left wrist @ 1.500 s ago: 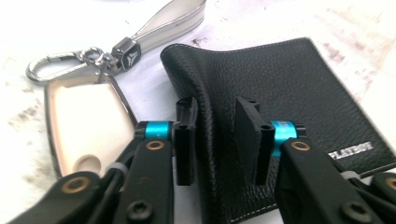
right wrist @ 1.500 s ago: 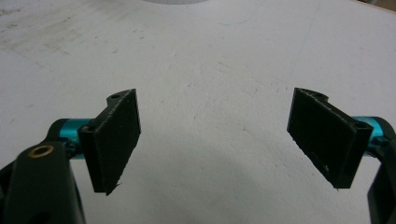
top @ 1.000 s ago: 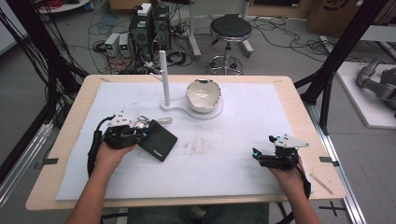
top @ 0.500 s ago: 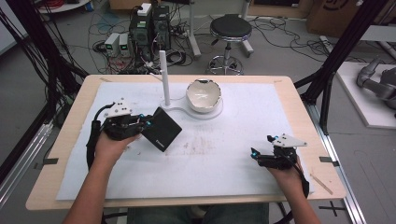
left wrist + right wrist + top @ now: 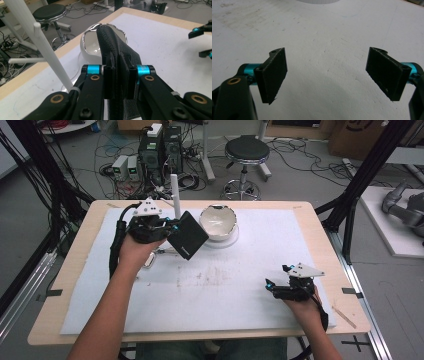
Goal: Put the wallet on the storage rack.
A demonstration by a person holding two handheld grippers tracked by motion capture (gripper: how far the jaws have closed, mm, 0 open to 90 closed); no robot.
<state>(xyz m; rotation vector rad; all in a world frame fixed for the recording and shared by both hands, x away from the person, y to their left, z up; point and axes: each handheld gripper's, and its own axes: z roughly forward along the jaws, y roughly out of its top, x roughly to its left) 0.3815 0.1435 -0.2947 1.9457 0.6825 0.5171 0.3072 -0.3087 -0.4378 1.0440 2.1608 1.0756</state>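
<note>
A white, faintly stained mat (image 5: 300, 245) covers the pale wooden table (image 5: 70, 270); cables and one round stool (image 5: 246, 150) crowd the floor beyond. The left gripper (image 5: 167, 226) pinches one black textured wallet (image 5: 188, 235) aloft, far left, beside one glossy white bowl (image 5: 218, 221) and one white post (image 5: 175, 195). The right gripper (image 5: 270, 285) rests near right, jaws spread.

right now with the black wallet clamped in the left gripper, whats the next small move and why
Probably carry the black wallet a little further toward the white bowl. The left gripper is shut on its edge and holds it clear of the table, just short of the bowl beside the white stand. The right gripper rests open, well away.
</note>
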